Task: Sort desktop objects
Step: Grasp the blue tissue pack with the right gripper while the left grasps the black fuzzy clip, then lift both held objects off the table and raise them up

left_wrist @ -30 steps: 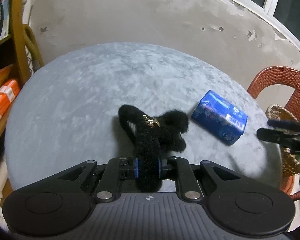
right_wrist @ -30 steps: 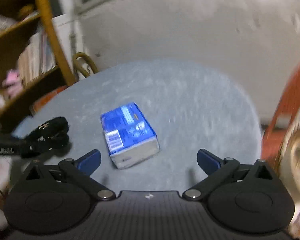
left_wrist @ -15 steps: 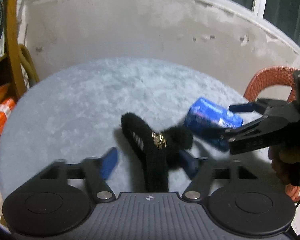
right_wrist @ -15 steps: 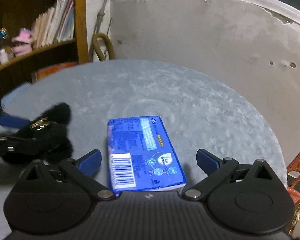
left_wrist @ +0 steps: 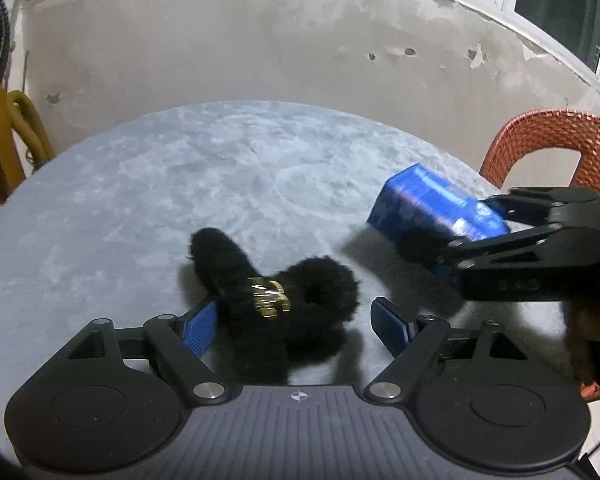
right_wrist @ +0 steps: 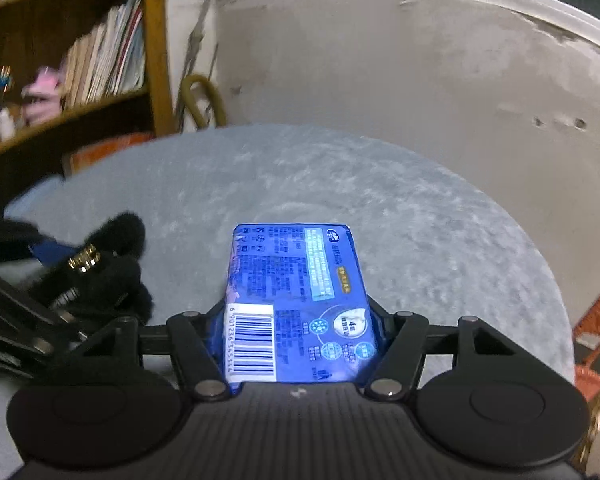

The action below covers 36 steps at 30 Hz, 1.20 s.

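Observation:
A black fluffy hair tie (left_wrist: 276, 292) with a gold clasp lies on the round grey table (left_wrist: 204, 184), between the spread fingers of my open left gripper (left_wrist: 296, 322). It also shows at the left of the right wrist view (right_wrist: 104, 272). My right gripper (right_wrist: 300, 320) is shut on a blue tissue pack (right_wrist: 296, 300) with a barcode label, holding it by its near end. In the left wrist view the pack (left_wrist: 424, 208) sits tilted in the right gripper at the right.
An orange woven chair (left_wrist: 548, 140) stands beyond the table's right edge. A wooden bookshelf (right_wrist: 72, 64) with books stands to the left. A grey plaster wall (left_wrist: 300, 52) curves behind the table.
My left gripper opened and let go of the hair tie, which now lies on the table. My right gripper moved onto the blue pack and closed on it.

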Each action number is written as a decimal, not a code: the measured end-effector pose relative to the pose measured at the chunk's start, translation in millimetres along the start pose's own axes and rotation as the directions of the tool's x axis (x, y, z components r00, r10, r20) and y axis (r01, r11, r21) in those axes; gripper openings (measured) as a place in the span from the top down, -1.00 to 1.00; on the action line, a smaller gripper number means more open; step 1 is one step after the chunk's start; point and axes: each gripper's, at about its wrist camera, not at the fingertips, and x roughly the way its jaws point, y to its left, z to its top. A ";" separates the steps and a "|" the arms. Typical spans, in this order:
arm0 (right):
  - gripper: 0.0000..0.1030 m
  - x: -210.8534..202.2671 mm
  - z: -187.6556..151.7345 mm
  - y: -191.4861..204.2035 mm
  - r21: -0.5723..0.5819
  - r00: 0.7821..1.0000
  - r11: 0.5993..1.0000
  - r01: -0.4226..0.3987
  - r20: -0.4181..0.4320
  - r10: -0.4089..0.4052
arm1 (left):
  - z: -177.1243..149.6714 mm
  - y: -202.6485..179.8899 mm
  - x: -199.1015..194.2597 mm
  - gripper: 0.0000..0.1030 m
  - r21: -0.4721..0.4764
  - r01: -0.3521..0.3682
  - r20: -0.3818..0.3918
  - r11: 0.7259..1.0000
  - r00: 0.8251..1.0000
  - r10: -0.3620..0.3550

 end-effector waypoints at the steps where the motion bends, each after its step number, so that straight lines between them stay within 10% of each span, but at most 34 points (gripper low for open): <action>1: -0.16 -2.9 -1.6 -1.8 0.016 1.000 1.000 0.005 0.011 -0.006 | -0.2 -3.1 2.6 -0.68 0.003 -0.014 -0.005 1.000 1.000 0.014; 12: -0.16 -20.4 -19.5 -5.3 0.170 0.999 0.985 0.007 0.051 -0.016 | 5.4 -5.8 15.6 -0.70 -0.034 -0.122 -0.046 0.992 0.992 0.120; 19: -0.16 -27.4 -31.3 4.9 0.170 0.999 0.985 -0.004 0.051 -0.004 | 11.3 10.7 10.0 -0.17 -0.146 -0.098 -0.012 0.984 0.995 0.097; 36: -0.17 -36.9 -58.6 24.7 0.088 0.996 0.994 0.058 0.056 -0.064 | -25.6 -3.5 -29.2 -0.17 -0.102 -0.089 0.018 0.991 0.996 0.091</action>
